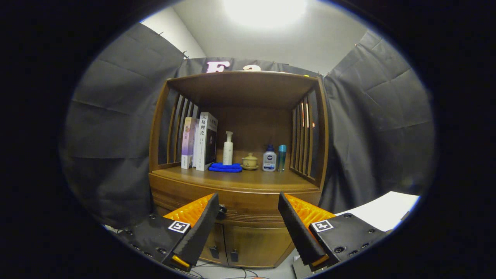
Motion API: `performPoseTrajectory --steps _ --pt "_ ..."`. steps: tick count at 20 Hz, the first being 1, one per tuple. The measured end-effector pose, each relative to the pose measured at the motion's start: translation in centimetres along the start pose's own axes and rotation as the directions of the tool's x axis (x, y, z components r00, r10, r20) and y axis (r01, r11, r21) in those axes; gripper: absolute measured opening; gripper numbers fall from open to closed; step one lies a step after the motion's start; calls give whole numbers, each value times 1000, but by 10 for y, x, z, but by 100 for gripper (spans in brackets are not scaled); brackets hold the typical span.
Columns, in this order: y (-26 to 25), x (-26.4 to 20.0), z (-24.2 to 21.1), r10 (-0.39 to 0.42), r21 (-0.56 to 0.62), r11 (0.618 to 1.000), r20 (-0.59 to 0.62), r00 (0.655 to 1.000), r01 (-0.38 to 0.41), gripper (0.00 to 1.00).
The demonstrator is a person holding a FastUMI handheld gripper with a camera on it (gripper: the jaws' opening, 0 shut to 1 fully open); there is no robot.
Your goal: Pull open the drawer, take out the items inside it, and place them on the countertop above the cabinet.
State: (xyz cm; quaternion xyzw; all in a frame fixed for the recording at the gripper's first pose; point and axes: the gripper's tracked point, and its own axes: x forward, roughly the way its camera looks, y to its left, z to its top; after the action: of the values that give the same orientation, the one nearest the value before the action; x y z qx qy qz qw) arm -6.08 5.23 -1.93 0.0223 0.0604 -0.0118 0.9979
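A wooden cabinet (236,128) stands straight ahead against the black cloth wall. Its drawer (252,212) lies shut under the countertop (248,179), above two small lower doors (255,242). A dark knob (222,211) on the drawer front peeks out beside my left finger. My gripper (248,197) is open, level with the drawer front and a short way off it, with nothing between its fingers. Whatever is inside the drawer is hidden.
On the countertop stand upright books (200,142), a white pump bottle (228,149), a folded blue cloth (225,167), a small lidded cup (250,161), a white bottle with a blue cap (269,159) and a teal bottle (282,157). A white surface (387,209) lies at the right. Cables (217,271) run on the floor.
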Motion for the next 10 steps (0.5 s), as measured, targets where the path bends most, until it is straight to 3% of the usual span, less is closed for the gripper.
performPoseTrajectory --steps 6,10 --pt "40 53 -26 55 18 998 -60 997 -54 98" --pt "53 88 -49 49 48 998 -119 992 -44 98"
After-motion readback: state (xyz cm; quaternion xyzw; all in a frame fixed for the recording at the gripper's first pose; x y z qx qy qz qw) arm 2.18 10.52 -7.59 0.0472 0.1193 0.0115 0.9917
